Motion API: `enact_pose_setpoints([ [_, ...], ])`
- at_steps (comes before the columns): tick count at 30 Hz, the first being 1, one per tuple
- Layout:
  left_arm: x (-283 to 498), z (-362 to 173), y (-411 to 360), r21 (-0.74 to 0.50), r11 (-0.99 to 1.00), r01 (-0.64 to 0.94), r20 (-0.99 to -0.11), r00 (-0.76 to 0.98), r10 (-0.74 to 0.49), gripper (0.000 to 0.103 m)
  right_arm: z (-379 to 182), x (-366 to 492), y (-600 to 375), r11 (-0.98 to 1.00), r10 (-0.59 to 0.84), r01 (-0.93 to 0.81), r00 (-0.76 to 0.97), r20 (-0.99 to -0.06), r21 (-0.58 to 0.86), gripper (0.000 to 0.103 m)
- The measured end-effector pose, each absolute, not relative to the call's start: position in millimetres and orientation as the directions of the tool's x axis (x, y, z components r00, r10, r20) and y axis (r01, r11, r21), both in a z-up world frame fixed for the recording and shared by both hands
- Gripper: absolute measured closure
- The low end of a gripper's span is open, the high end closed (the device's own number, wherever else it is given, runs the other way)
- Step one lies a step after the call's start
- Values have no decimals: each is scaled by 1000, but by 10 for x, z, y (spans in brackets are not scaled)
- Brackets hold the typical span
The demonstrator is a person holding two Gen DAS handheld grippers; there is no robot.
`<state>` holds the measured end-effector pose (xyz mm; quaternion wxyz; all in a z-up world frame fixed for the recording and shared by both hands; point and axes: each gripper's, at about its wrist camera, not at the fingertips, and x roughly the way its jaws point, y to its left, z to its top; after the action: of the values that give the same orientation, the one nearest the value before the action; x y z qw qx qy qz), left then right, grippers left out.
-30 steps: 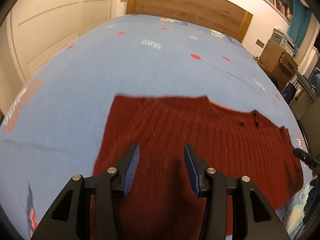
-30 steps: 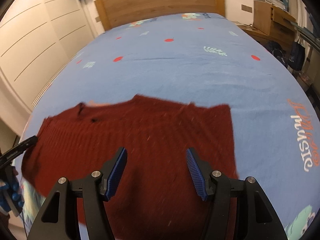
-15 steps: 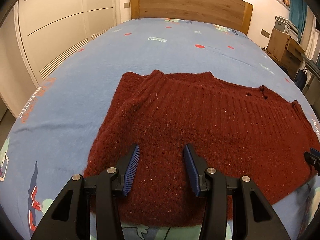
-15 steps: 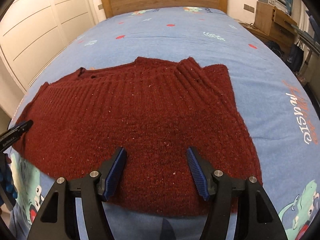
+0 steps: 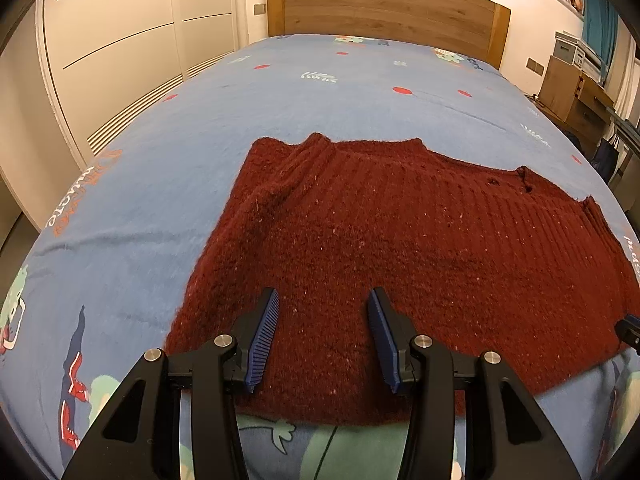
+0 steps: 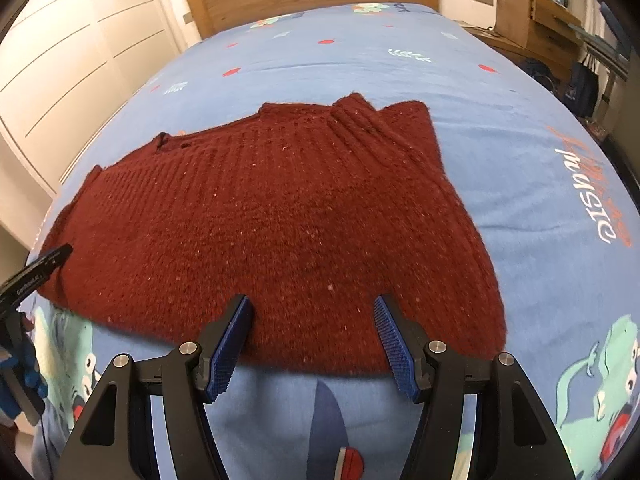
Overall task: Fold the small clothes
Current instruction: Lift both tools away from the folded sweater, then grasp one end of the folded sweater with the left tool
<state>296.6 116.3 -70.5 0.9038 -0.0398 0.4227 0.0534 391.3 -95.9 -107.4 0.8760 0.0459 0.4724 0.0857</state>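
A dark red knit sweater (image 5: pixel 400 248) lies spread flat on a blue printed bedspread (image 5: pixel 280 104), its near hem running across just ahead of both tools.

The left gripper (image 5: pixel 323 334) has its fingers (image 5: pixel 262 338) wide apart with nothing between them; the tips sit over the near part of the sweater, the hem passing under the finger bases. Whether the tips touch the knit cannot be told. The sweater runs ahead of and to the right of these fingers, and its left edge lies just left of the left finger. A bit of the other tool shows at the far right edge of this view.

The right gripper (image 6: pixel 314 330) is also spread wide and holds nothing. Its fingers (image 6: pixel 394 336) reach the near hem, tips over the knit, bases over bare bedspread. The sweater (image 6: pixel 272 216) stretches ahead and far to the left; a ribbed fold rises at its far edge, ahead of the right finger. The left tool's black finger shows at the left edge, near the sweater's left end.

A wooden headboard (image 5: pixel 384 4) stands beyond the bed.
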Motion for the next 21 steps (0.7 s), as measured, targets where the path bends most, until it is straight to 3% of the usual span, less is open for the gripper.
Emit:
enact_pose_setpoints([
  [7, 2833, -634, 1177, -76, 987, -138, -779, 626, 28, 62, -1023, 3675, -1055, 978, 205, -78, 538, -818, 194, 37],
  [11, 2688, -569, 1276, -208, 963, -170, -784, 618, -60, 61, -999, 3510, -1109, 971, 228, -64, 539, -811, 231, 37],
  [16, 2550, -566, 1443, -364, 894, -263, -783, 606, -141, 50, -935, 3289, -1137, 960, 258, -56, 550, -794, 274, 37],
  [21, 2499, -647, 1552, -458, 822, -339, -781, 596, -189, 49, -929, 3134, -1110, 952, 284, -60, 548, -787, 301, 37],
])
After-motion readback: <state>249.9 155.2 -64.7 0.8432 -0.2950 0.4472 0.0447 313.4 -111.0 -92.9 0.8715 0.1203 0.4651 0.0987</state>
